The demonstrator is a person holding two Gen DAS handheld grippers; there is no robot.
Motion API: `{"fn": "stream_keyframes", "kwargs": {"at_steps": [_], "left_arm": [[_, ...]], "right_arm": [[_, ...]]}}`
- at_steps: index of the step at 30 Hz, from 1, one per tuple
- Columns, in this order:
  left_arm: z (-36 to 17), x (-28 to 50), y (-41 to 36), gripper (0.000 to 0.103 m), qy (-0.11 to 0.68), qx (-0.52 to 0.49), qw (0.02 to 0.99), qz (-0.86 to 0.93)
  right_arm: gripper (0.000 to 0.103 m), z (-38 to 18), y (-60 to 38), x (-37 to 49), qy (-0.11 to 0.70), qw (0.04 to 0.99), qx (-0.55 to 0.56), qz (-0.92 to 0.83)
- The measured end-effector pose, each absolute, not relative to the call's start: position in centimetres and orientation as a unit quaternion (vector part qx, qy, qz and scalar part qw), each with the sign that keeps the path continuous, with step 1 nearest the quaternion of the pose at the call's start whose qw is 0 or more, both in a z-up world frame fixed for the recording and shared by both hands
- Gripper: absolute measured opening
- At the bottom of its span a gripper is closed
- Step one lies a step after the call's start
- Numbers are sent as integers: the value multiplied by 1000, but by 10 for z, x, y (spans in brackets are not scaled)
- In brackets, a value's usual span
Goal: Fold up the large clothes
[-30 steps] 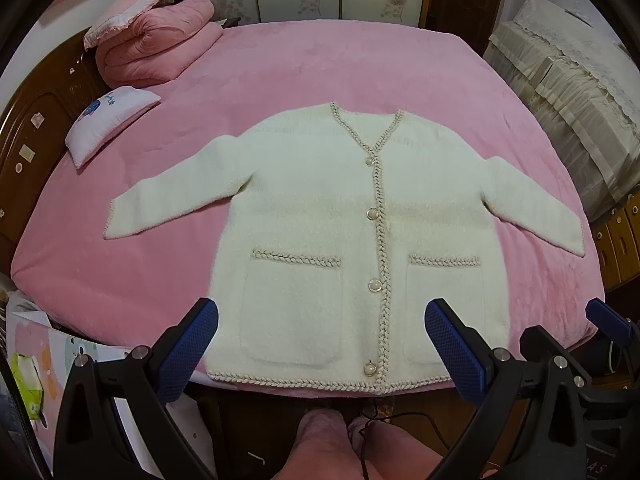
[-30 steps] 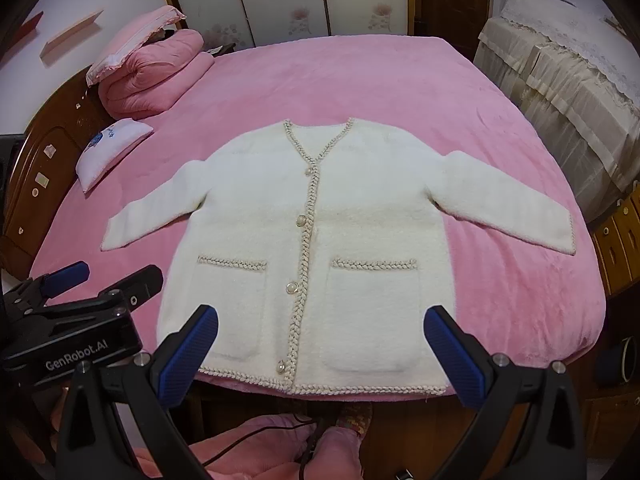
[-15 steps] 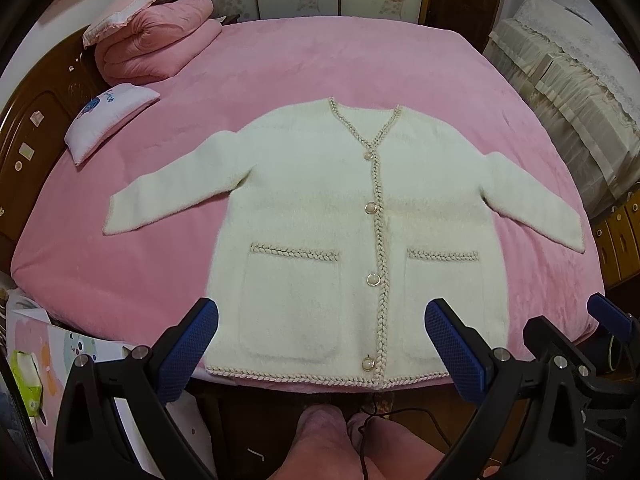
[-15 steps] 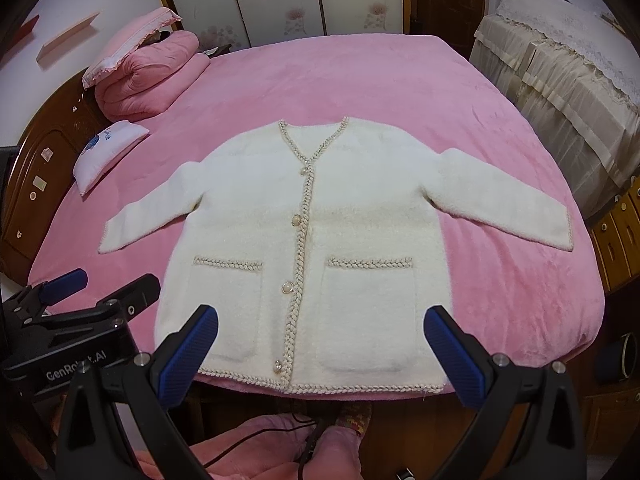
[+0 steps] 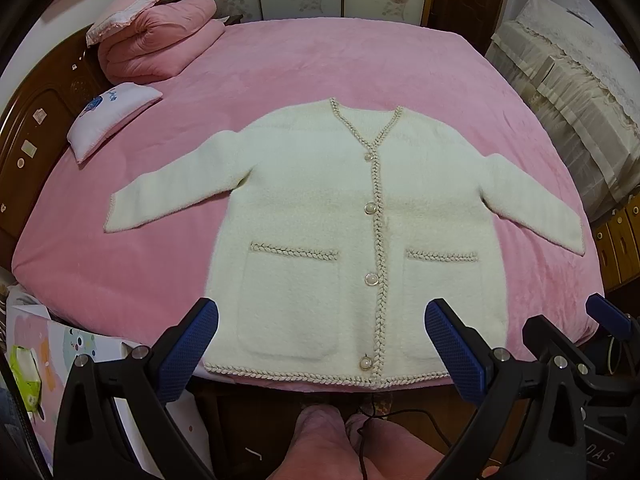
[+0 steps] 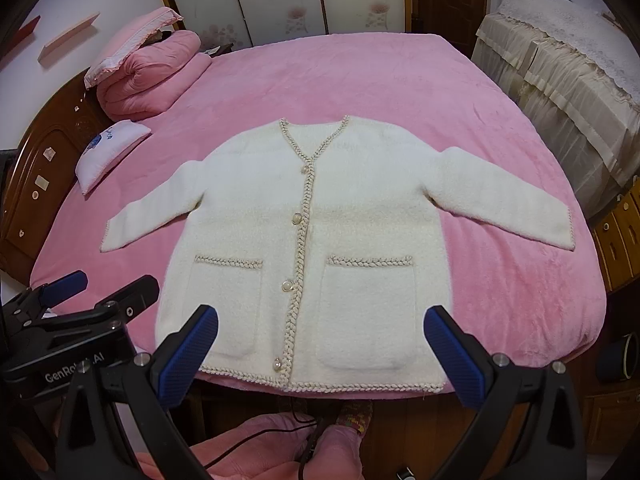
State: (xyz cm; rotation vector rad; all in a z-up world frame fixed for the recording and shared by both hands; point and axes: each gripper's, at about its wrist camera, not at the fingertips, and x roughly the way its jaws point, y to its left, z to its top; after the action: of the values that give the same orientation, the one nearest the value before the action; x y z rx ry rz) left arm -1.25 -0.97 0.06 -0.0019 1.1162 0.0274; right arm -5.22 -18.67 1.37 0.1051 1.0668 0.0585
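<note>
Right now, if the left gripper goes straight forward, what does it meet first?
Probably the cream cardigan, near its left pocket. The open left gripper hovers empty before the hem; depth is uncertain.

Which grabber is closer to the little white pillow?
Left. The left gripper is on the pillow's side of the bed, near the cardigan's hem corner. The right gripper is farther along the hem, away from the pillow.

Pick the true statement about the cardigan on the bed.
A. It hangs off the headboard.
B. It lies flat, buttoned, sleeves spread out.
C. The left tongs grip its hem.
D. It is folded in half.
B: the cardigan lies flat on the bed, buttoned, both sleeves out; both tongs are open above it.
</note>
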Motion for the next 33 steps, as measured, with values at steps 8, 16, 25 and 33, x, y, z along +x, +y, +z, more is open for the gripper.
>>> {"fn": "stream_keyframes", "kwargs": {"at_steps": [8, 16, 25, 33], "left_arm": [[2, -16, -15, 102, 526, -1, 850, 18], [3, -19, -26, 102, 524, -2, 851, 29], [14, -34, -45, 102, 504, 10, 862, 57], [20, -47, -58, 102, 491, 22, 867, 78]], "right_arm": [[103, 13, -191, -53, 507, 860, 50, 32], [103, 14, -202, -53, 505, 861, 47, 41], [103, 22, -214, -58, 487, 872, 14, 52], [103, 24, -226, -60, 472, 879, 4, 65]]}}
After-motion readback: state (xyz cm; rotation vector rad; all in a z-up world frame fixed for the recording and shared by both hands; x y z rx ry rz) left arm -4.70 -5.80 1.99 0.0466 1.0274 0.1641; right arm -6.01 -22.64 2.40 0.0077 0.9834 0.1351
